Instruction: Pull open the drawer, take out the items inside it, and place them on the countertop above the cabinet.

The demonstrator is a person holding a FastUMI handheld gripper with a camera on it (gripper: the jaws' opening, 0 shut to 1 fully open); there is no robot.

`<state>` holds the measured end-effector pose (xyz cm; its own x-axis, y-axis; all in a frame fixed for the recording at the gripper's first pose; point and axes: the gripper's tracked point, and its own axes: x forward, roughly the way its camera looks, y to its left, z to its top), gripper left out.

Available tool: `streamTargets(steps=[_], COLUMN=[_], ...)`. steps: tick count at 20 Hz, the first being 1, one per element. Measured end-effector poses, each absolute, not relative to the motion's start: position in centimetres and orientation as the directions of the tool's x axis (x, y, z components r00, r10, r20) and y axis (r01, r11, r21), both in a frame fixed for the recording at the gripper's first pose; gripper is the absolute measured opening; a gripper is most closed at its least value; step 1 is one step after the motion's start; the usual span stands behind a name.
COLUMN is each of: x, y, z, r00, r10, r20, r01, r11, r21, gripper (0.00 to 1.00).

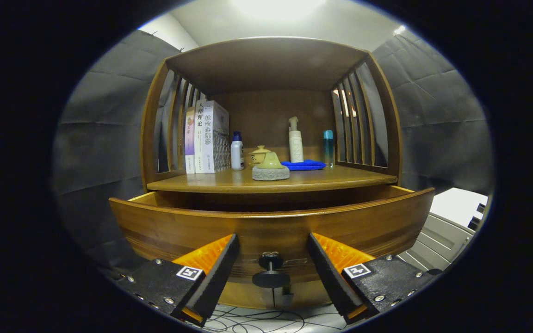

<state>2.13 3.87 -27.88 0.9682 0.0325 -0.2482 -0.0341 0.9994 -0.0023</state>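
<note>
1. The drawer (pixel 271 222) stands pulled out from under the bench (pixel 271 181) of the wooden cabinet, its curved front facing the fingers. Its inside lies below the front's top edge, so I cannot tell what items it holds.

2. The likeliest trouble is reaching in blind. From this low angle the drawer front hides the contents, and fingers going over the rim could knock or miss an item, or catch on the rim.

3. The gap between the drawer's rim and the underside of the bench looks narrow. If the drawer is not out far enough, the fingers may strike the bench edge on the way in or out.

4. The bench is already crowded: books (pixel 205 138), a white bottle (pixel 237 152), a small lidded pot (pixel 270 166), a blue cloth (pixel 302 164), a pump bottle (pixel 295 141) and a teal bottle (pixel 328 148). Anything set down carelessly could tip one of these.

5. The gripper (pixel 271 273) is spread wide, holding nothing. The knob (pixel 271 270) on the drawer front sits between the fingers, and neither finger touches it.
</note>
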Motion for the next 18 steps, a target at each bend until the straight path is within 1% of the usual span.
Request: streamTargets(steps=[5, 10, 18], x=[5.3, 8.2, 10.3], y=[4.1, 4.0, 4.3], z=[-28.7, -29.5, -29.8], r00=[0.966, 0.965, 0.962], r10=[0.029, 0.032, 0.012], r20=[-0.259, -0.261, -0.274], r01=[-0.039, -0.027, -0.008], r11=[0.999, 0.999, 1.000], r21=[-0.034, 0.025, 0.016], gripper=[0.95, 0.95, 0.96])
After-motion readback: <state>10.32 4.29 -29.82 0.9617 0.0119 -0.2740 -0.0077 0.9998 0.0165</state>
